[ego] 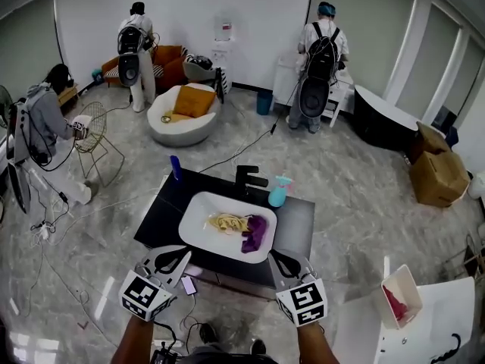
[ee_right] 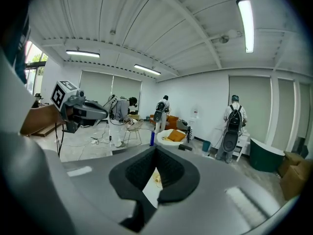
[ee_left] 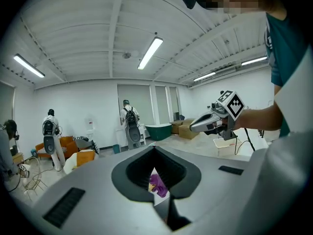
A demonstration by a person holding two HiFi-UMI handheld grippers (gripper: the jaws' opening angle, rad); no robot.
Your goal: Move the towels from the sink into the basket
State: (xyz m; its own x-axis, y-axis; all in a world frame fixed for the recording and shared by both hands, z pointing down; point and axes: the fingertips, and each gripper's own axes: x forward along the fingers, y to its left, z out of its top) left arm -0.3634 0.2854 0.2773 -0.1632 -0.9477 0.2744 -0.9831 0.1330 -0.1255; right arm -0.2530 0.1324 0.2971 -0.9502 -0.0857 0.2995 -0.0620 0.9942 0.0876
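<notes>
A white sink (ego: 198, 218) sits in a black counter in the head view. In it lie a yellow towel (ego: 227, 222) and a purple towel (ego: 256, 232), side by side. My left gripper (ego: 184, 255) hovers at the counter's near left edge, shut and empty. Shut and empty too, my right gripper (ego: 275, 255) is at the near right edge. Past the closed tips of the left gripper (ee_left: 154, 148), the purple towel (ee_left: 158, 184) shows through the gap below. The yellow towel (ee_right: 157, 180) shows likewise under the right gripper (ee_right: 156, 148). A white basket (ego: 409, 279) holding a pink cloth stands at the lower right.
A black faucet (ego: 248, 179), a teal bottle (ego: 278, 192) and a blue bottle (ego: 176, 167) stand at the counter's far side. The basket rests on a white table (ego: 439, 332). Cables cross the floor. People work at the back; one crouches beside a wire chair (ego: 97, 139).
</notes>
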